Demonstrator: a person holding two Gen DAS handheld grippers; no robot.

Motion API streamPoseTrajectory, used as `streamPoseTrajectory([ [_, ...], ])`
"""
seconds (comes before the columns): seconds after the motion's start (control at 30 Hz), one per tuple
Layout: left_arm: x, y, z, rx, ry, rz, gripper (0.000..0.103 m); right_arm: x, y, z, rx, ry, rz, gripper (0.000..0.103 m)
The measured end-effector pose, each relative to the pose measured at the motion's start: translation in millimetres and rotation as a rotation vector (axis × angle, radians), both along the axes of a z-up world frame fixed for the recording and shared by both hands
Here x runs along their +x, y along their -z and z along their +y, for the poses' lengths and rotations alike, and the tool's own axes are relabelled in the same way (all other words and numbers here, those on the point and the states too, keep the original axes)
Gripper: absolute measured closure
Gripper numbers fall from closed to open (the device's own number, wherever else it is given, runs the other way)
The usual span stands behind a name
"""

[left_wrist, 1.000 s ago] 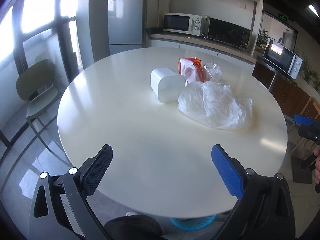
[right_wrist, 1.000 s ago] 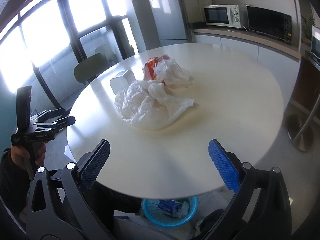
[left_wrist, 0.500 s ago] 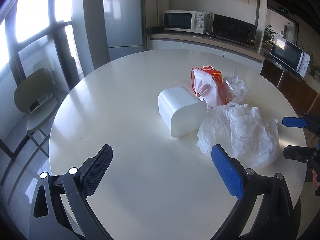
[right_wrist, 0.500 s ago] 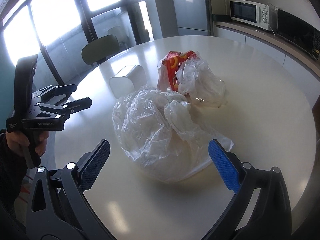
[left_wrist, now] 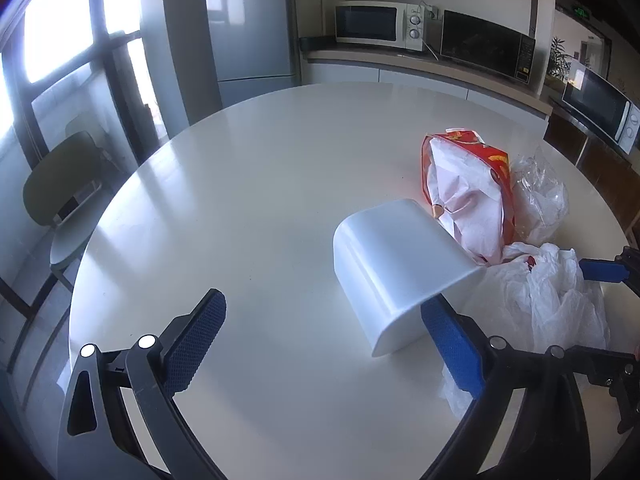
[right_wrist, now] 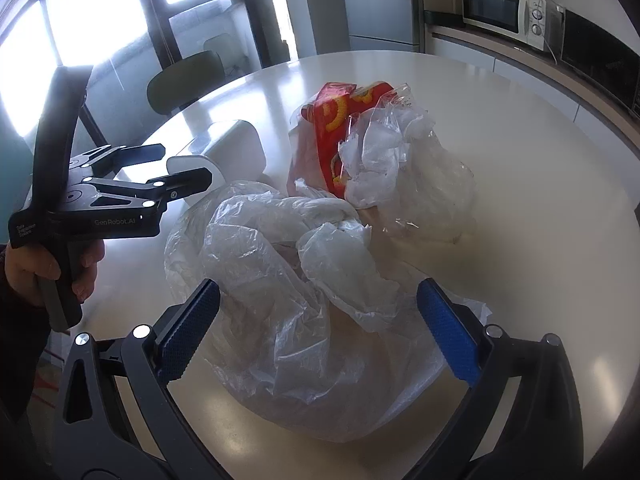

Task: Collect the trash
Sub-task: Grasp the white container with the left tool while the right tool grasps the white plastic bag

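Observation:
A white plastic bin (left_wrist: 400, 268) lies on its side on the round white table (left_wrist: 260, 184). Beside it lie a red snack bag (left_wrist: 468, 192), a clear crumpled wrapper (left_wrist: 540, 196) and a large white plastic bag (left_wrist: 552, 300). My left gripper (left_wrist: 324, 344) is open and empty, its right finger beside the bin's rim. My right gripper (right_wrist: 316, 332) is open and straddles the white plastic bag (right_wrist: 280, 280). The right wrist view also shows the bin (right_wrist: 236, 148), the snack bag (right_wrist: 336, 128), the clear wrapper (right_wrist: 404, 168) and the left gripper (right_wrist: 160, 168).
A green chair (left_wrist: 60, 188) stands left of the table. A fridge (left_wrist: 248, 32) and a counter with microwaves (left_wrist: 376, 24) stand behind. Windows (right_wrist: 120, 12) lie past the table's far left edge.
Both grippers have moved forward over the table. The left one closed in on the bin, the right one on the white plastic bag. Both stayed open.

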State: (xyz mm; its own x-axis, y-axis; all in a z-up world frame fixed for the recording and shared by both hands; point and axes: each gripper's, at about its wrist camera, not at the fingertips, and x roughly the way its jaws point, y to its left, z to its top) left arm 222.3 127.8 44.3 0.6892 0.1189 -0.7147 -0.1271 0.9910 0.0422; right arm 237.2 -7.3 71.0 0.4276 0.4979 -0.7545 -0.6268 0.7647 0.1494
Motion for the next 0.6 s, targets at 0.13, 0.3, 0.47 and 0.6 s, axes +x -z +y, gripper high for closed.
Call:
streamPoseTrajectory([
  [0.13, 3.4, 3.7, -1.8, 0.015, 0.017, 0.015, 0.028, -0.6, 3.4, 6.5, -0.024, -0.014, -0.014, 0.027],
  [0.3, -1.6, 4.0, -4.0, 0.027, 0.05, 0.029, 0.06, -12.1, 6.9, 7.0, -0.056, -0.054, -0.012, 0.068],
  [0.47, -1.7, 5.8, -7.7, 0.034, 0.078, 0.065, 0.091, -20.2, 2.1, -1.7, -0.025, -0.054, 0.055, 0.085],
  [0.6, -1.9, 2.9, -6.9, 0.022, 0.083, 0.072, 0.1, -22.6, -3.4, -10.4, -0.006, -0.046, 0.076, 0.085],
])
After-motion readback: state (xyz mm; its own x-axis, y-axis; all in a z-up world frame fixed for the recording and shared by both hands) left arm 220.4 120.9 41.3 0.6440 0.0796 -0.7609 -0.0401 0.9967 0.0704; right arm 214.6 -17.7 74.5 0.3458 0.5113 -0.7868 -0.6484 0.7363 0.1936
